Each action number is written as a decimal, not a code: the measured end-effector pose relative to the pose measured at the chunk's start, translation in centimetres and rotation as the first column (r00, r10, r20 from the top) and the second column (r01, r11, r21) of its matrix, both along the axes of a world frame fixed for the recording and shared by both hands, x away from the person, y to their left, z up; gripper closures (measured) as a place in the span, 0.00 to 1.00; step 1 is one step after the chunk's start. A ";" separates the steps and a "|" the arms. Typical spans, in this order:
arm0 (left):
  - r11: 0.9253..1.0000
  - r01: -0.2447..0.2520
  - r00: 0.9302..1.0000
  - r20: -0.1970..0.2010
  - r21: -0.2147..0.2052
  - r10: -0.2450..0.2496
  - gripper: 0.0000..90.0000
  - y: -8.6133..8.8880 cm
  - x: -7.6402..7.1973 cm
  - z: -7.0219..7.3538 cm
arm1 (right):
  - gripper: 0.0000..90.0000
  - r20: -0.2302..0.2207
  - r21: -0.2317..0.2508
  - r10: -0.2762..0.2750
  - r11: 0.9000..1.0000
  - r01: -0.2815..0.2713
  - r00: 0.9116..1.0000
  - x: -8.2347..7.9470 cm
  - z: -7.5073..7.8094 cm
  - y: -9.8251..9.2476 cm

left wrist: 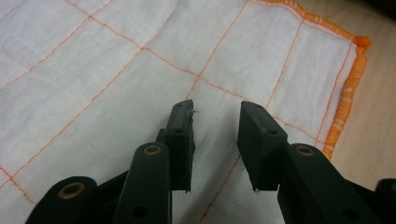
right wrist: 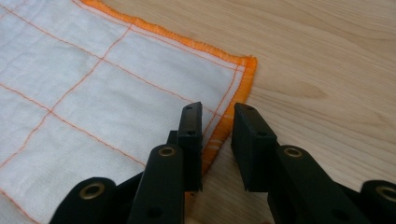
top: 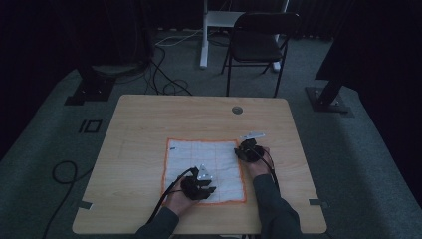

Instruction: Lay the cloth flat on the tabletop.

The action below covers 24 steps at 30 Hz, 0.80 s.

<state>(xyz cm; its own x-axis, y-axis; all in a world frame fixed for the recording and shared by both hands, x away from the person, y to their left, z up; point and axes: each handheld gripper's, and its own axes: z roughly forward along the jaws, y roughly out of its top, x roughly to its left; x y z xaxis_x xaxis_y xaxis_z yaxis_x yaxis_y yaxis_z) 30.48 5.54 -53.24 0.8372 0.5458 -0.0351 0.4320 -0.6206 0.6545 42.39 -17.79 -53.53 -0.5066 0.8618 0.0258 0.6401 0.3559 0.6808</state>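
A white cloth (top: 201,155) with an orange grid and an orange hem lies flat on the wooden table (top: 149,119). My left gripper (top: 206,188) hovers over the cloth's near right part. In the left gripper view the left gripper (left wrist: 215,109) is open above the cloth (left wrist: 116,70), with nothing between the jaws. My right gripper (top: 245,148) sits at the cloth's right edge, near its far right corner. In the right gripper view the right gripper (right wrist: 218,109) is open by a narrow gap, and the orange hem (right wrist: 229,116) runs under that gap. The cloth (right wrist: 93,93) spreads to the left.
A round grommet (top: 237,110) is set in the table's far side. Beyond the table stand a black chair (top: 259,40) and a white desk leg (top: 204,35), with cables (top: 164,74) on the carpet. Bare wood (right wrist: 327,70) lies to the right of the cloth.
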 end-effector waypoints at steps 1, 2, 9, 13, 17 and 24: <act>1.000 0.010 1.000 -0.001 -0.004 -0.010 0.74 0.0 -0.1 0.0 | 0.82 0.011 -0.020 0.004 1.000 -0.004 1.000 -0.2 0.0 -0.1; 1.000 0.010 1.000 -0.001 -0.004 -0.010 0.74 0.0 -0.1 0.0 | 0.82 0.011 -0.020 0.004 1.000 -0.004 1.000 -0.2 0.0 -0.1; 1.000 0.015 1.000 0.016 -0.008 -0.014 0.72 0.3 -0.3 0.1 | 0.80 0.030 -0.039 -0.012 0.999 0.014 0.999 -0.7 0.0 -0.7; 0.999 -0.031 0.998 0.044 -0.031 0.033 0.68 1.4 -0.1 0.6 | 0.74 0.047 0.008 -0.024 1.000 0.024 0.999 -1.5 0.7 -0.8; 0.993 -0.101 0.992 0.065 -0.065 0.105 0.67 3.6 0.4 1.4 | 0.69 0.090 0.060 0.010 0.998 -0.015 0.996 -3.4 2.0 -0.5; 0.969 -0.226 0.968 0.086 -0.103 0.235 0.67 7.2 1.1 1.9 | 0.68 0.096 0.063 0.054 0.996 -0.060 0.994 -5.2 1.9 -0.4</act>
<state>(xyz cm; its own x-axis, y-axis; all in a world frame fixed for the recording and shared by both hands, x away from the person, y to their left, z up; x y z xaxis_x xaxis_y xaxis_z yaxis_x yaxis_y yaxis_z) 31.54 12.74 -51.38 0.6910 0.7226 -0.0194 0.4882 -0.4467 0.7497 37.17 -18.15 -51.65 -0.5576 0.8295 0.0312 0.5518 0.3423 0.7605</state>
